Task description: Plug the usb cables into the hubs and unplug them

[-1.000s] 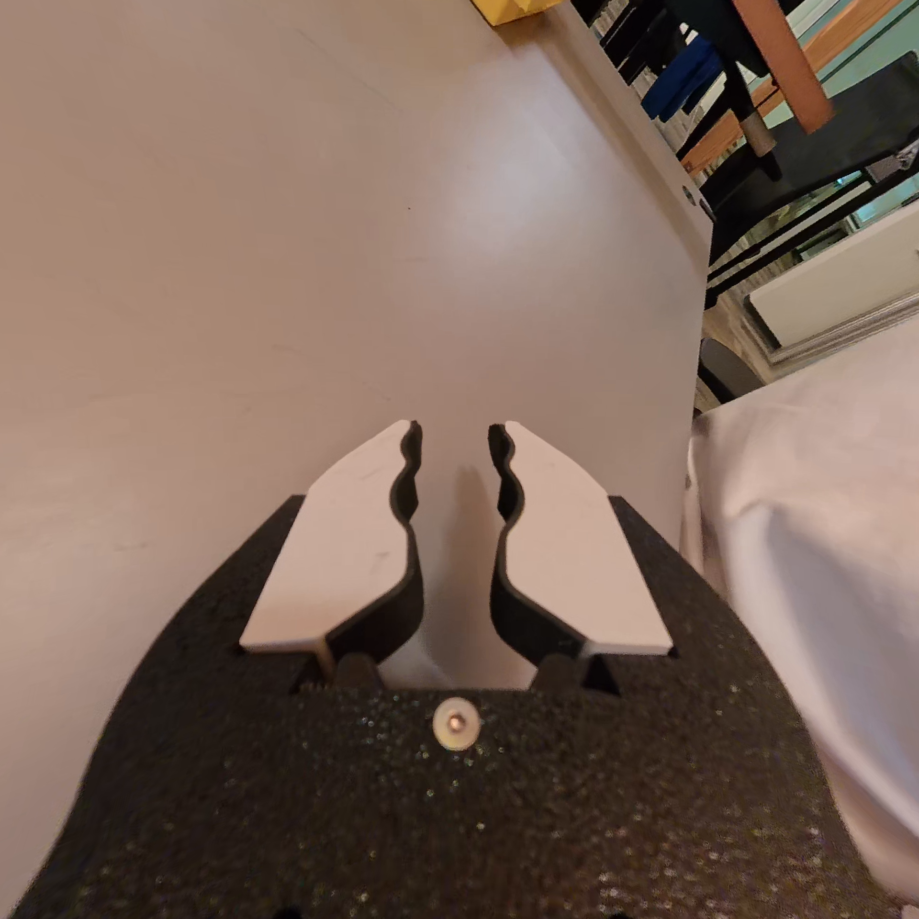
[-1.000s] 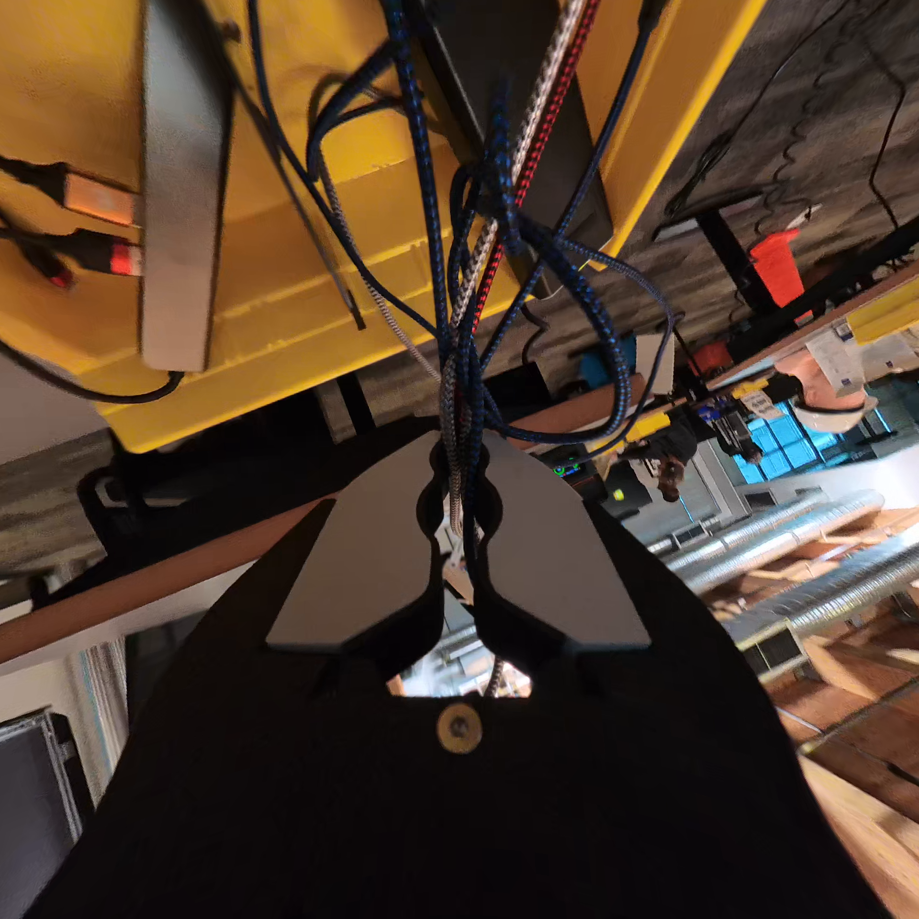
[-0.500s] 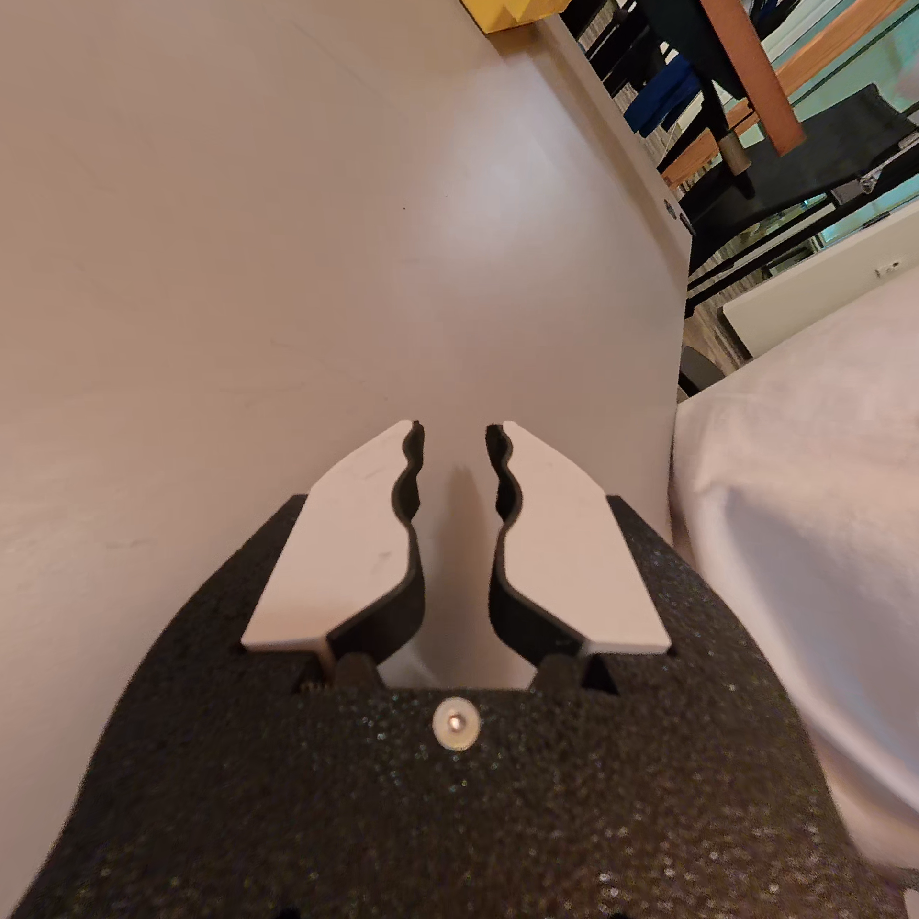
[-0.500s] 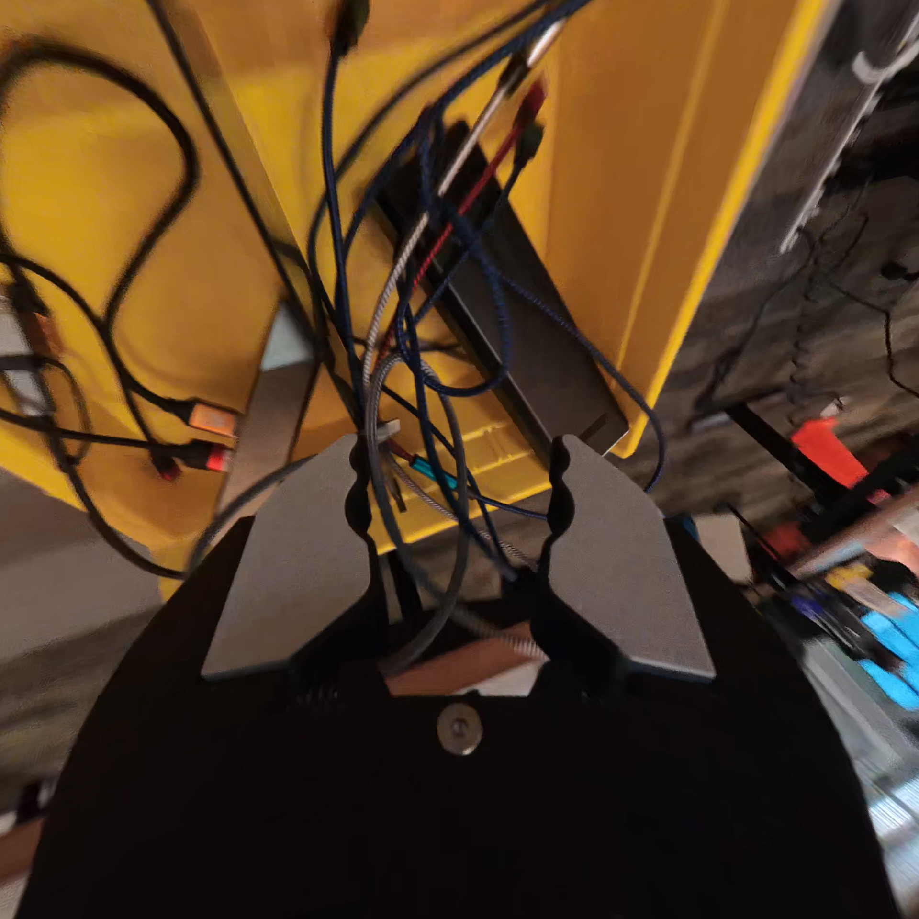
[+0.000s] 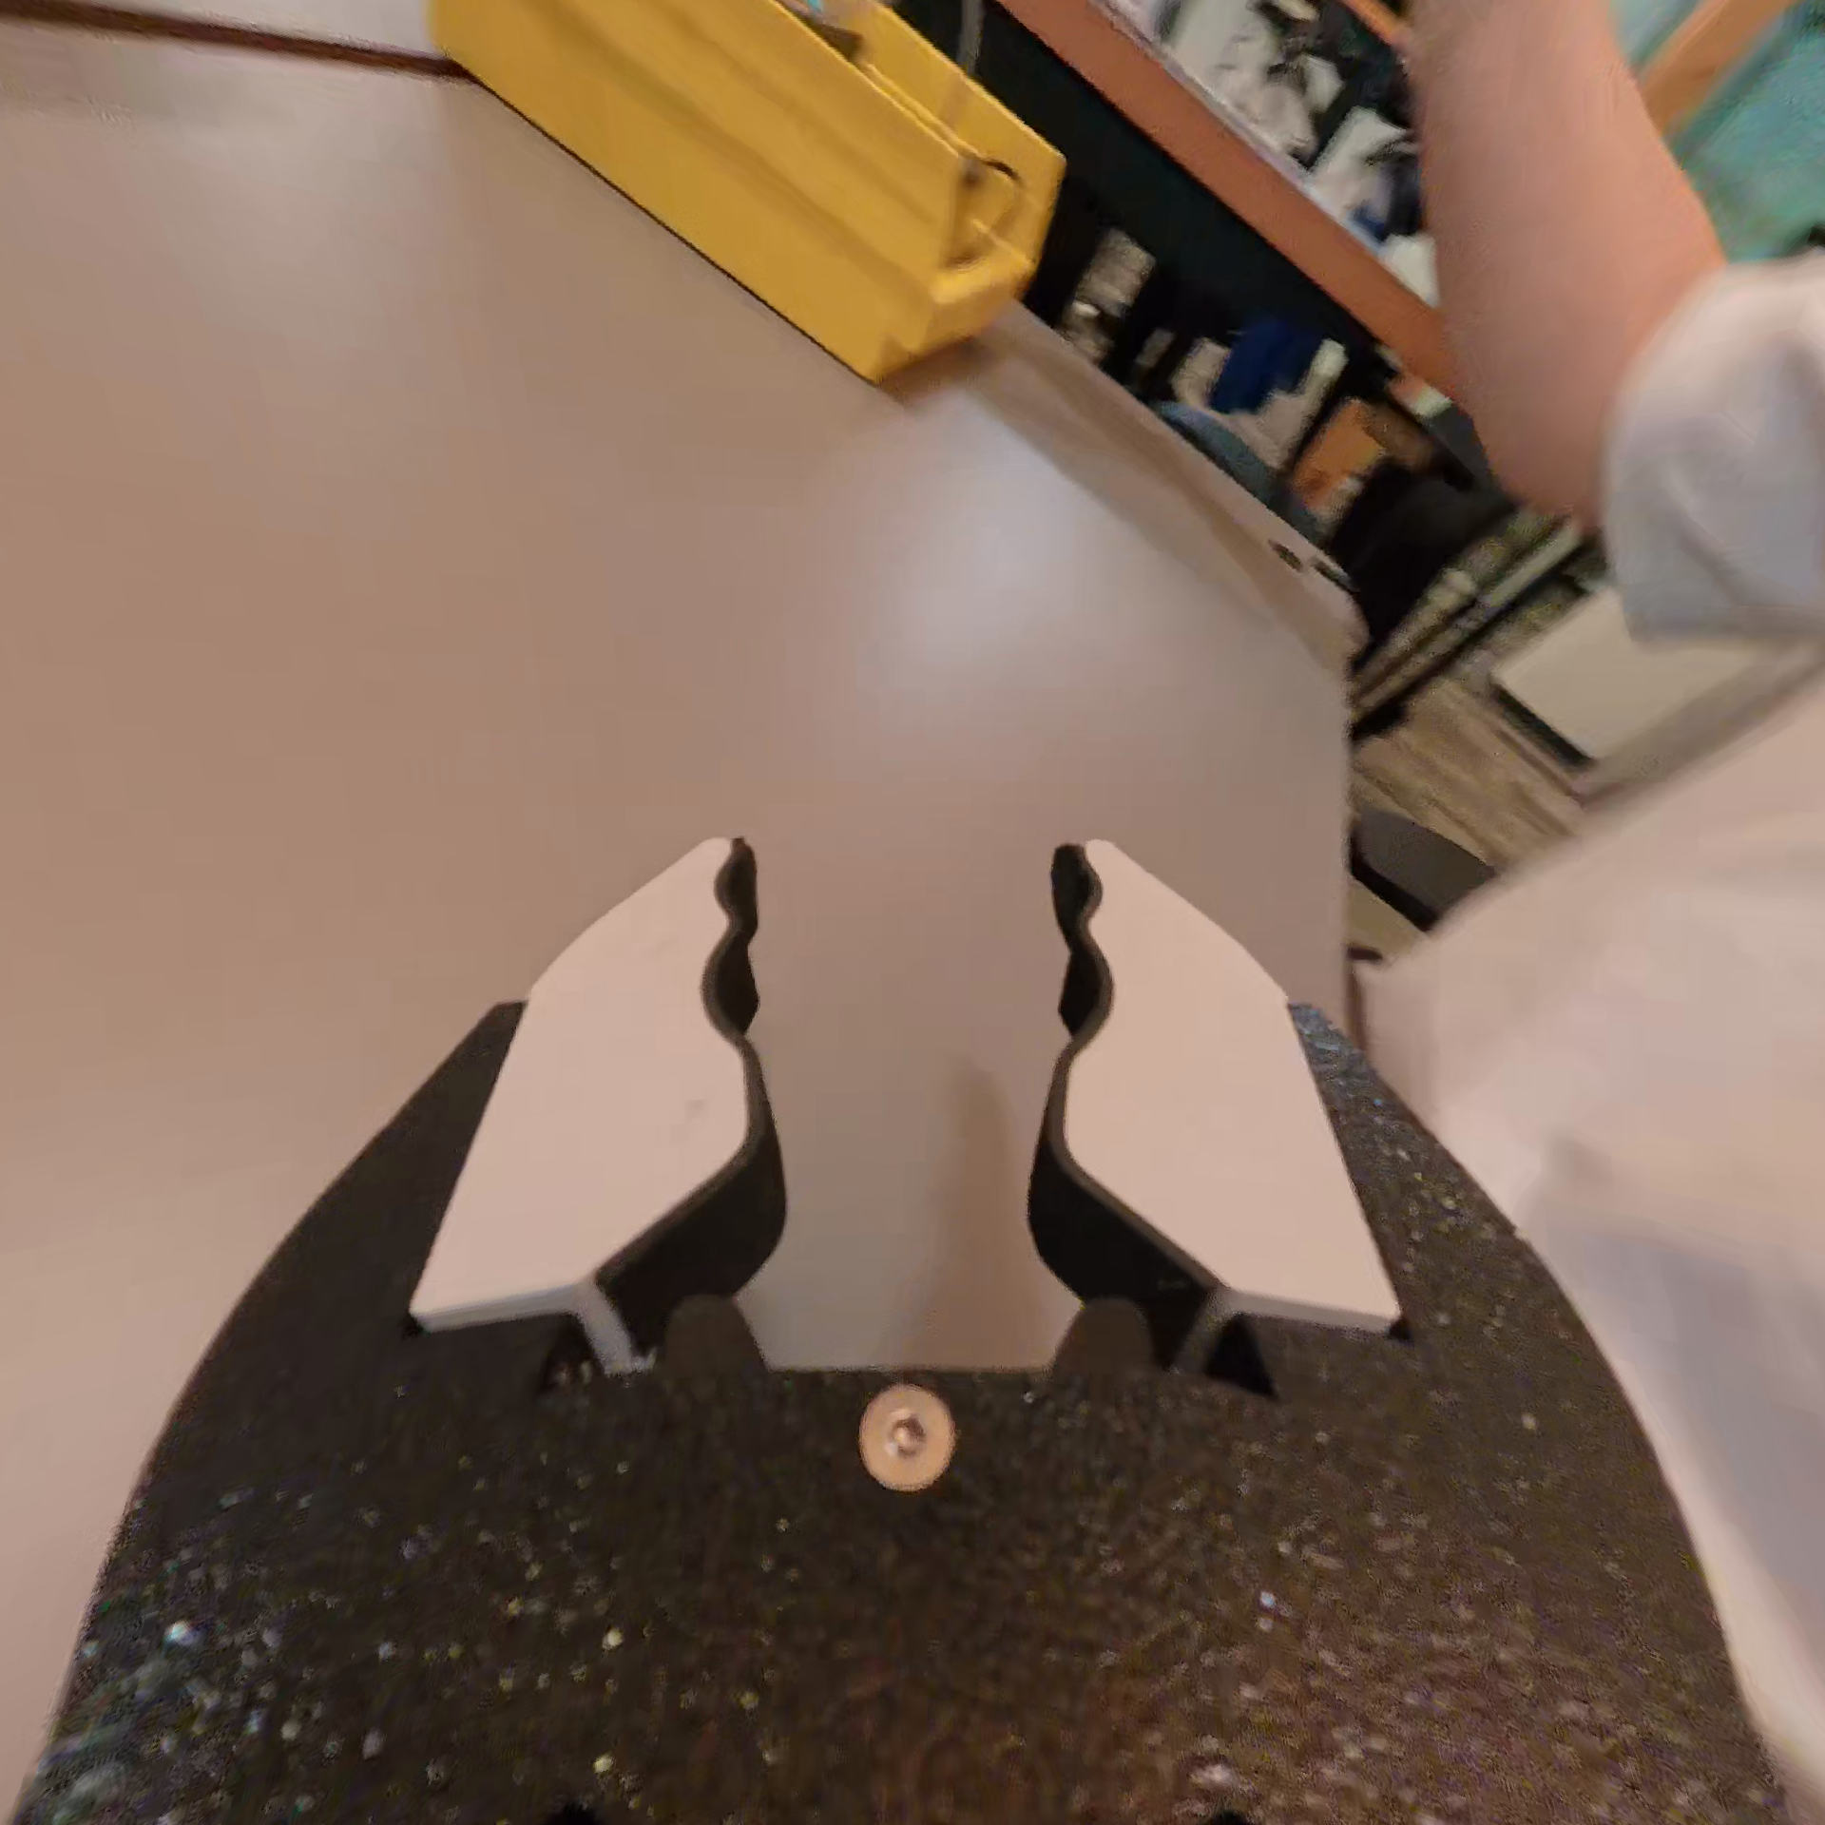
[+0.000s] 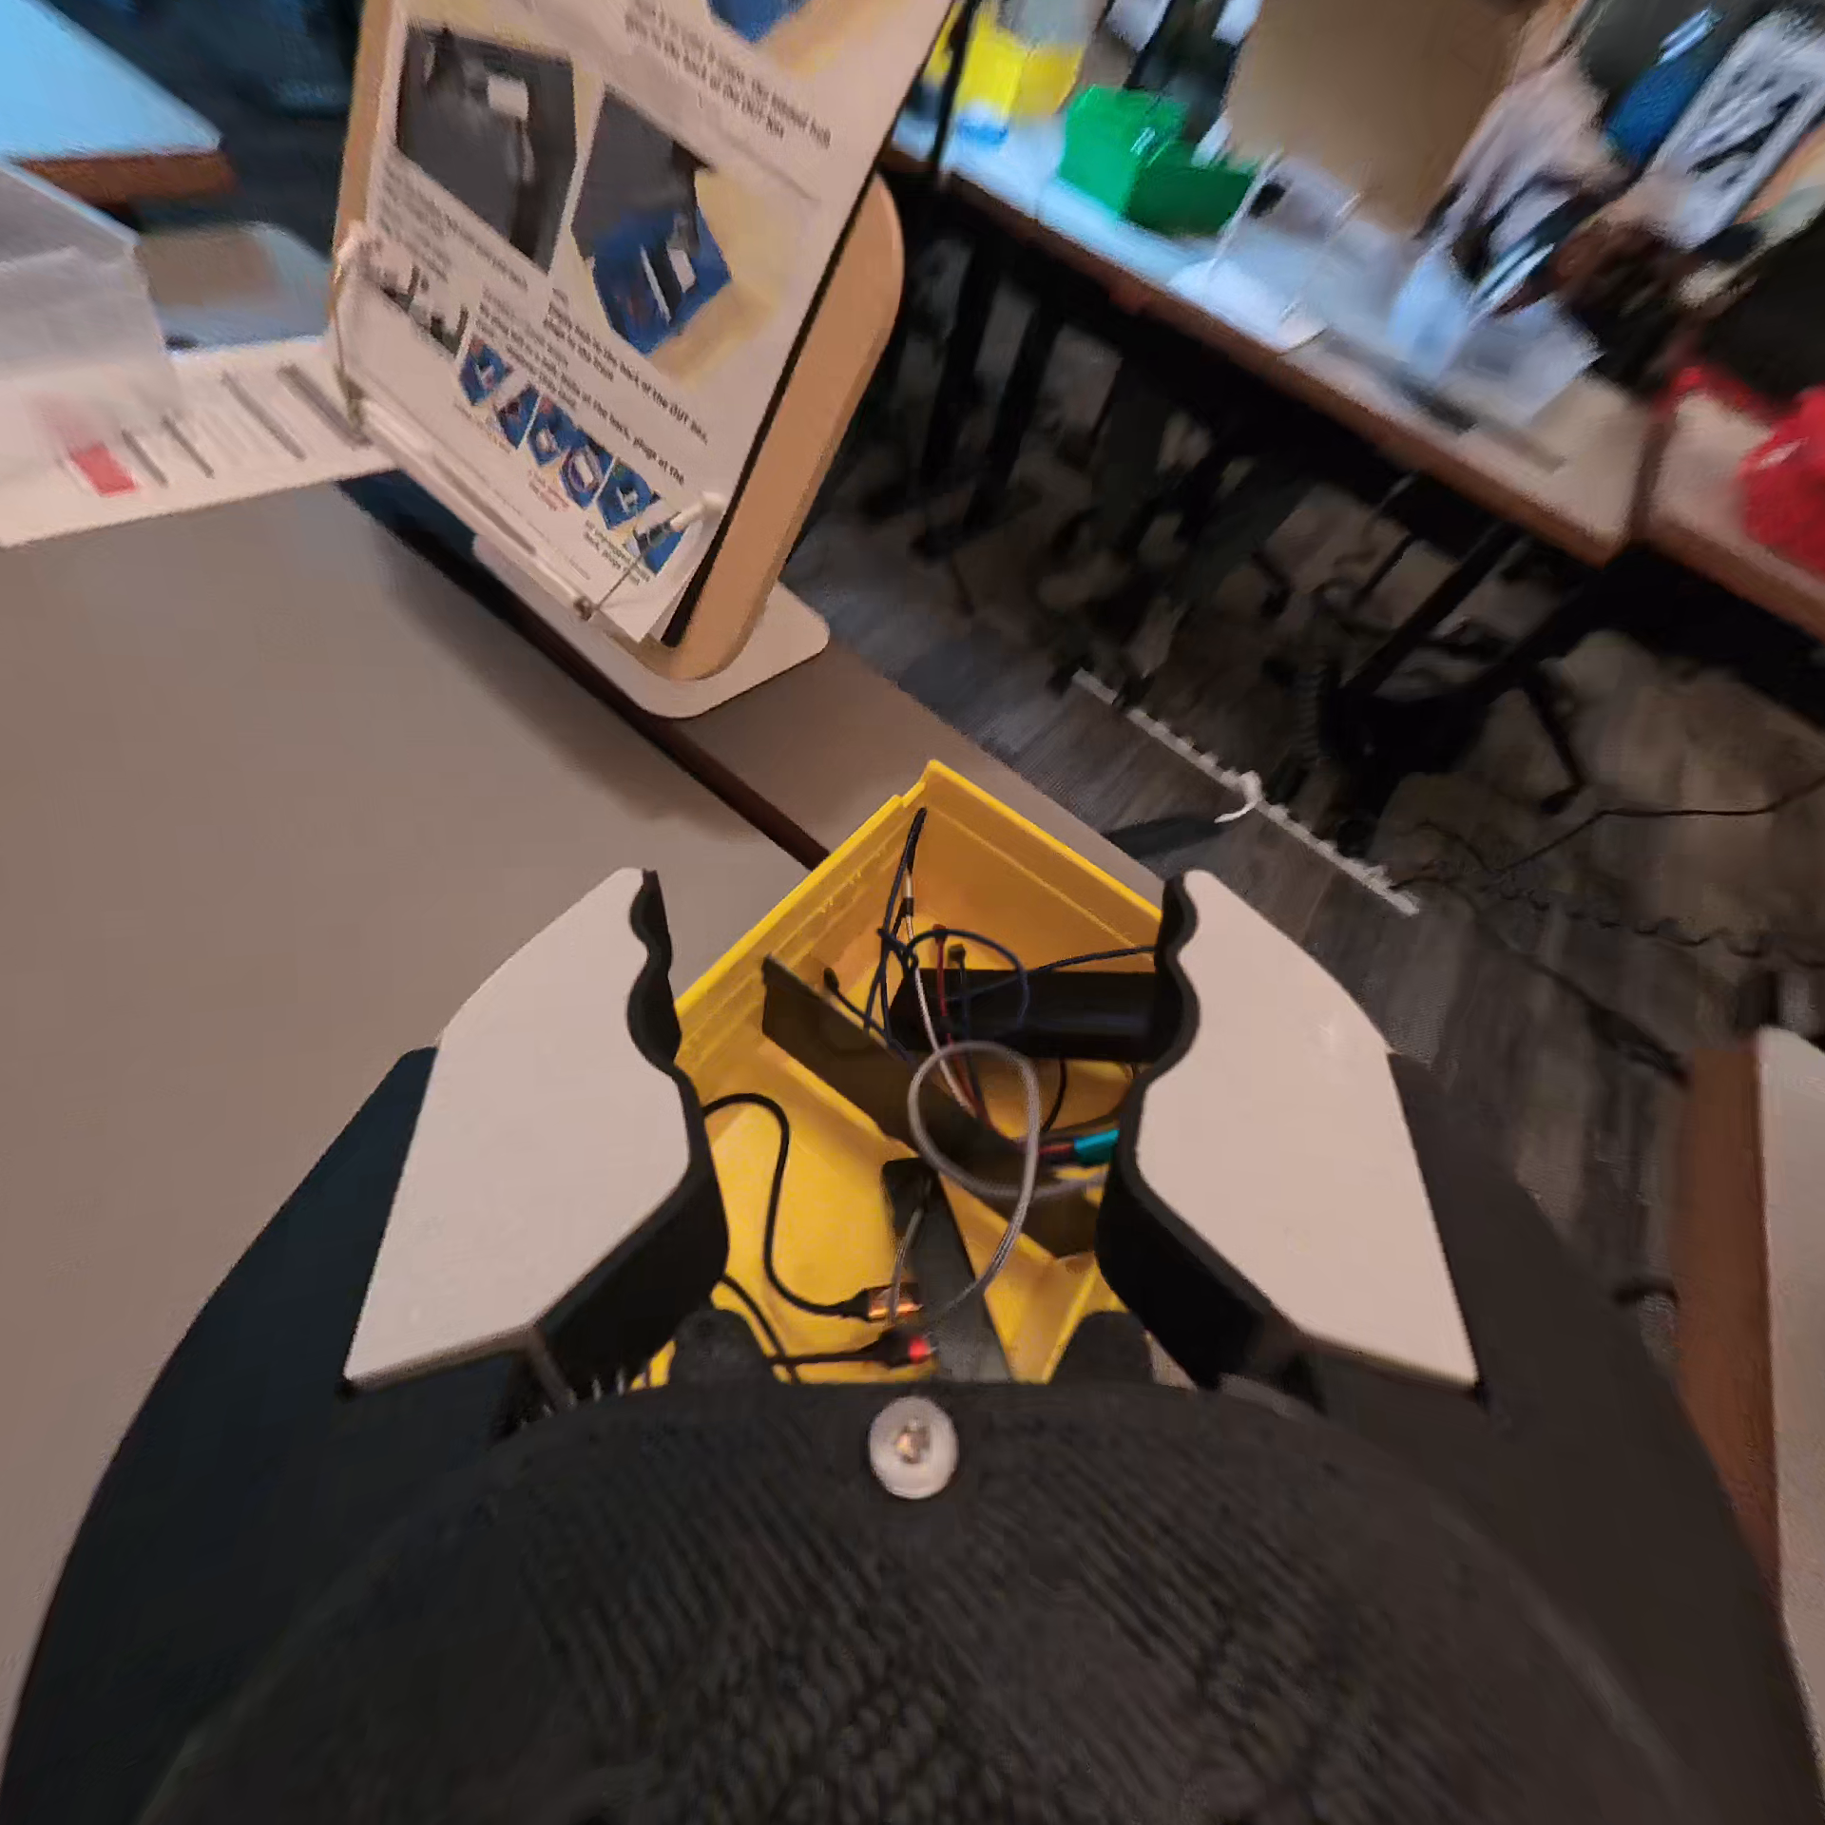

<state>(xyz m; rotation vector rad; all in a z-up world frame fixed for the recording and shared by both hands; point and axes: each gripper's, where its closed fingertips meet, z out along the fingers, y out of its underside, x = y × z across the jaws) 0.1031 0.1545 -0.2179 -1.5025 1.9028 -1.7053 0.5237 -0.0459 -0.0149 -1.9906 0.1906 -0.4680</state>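
step: between grabs | right hand-held gripper (image 6: 913, 889) spread, empty, above yellow bin (image 6: 790, 988) (cables (image 6: 973, 1096) loose) | left hand-held gripper (image 5: 899, 859) spread, idle over table (image 5: 395, 593) | next: likely pinch a plug

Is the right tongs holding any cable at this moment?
No, the right tongs stand wide open and empty above the yellow bin, and the cables lie loose inside it.
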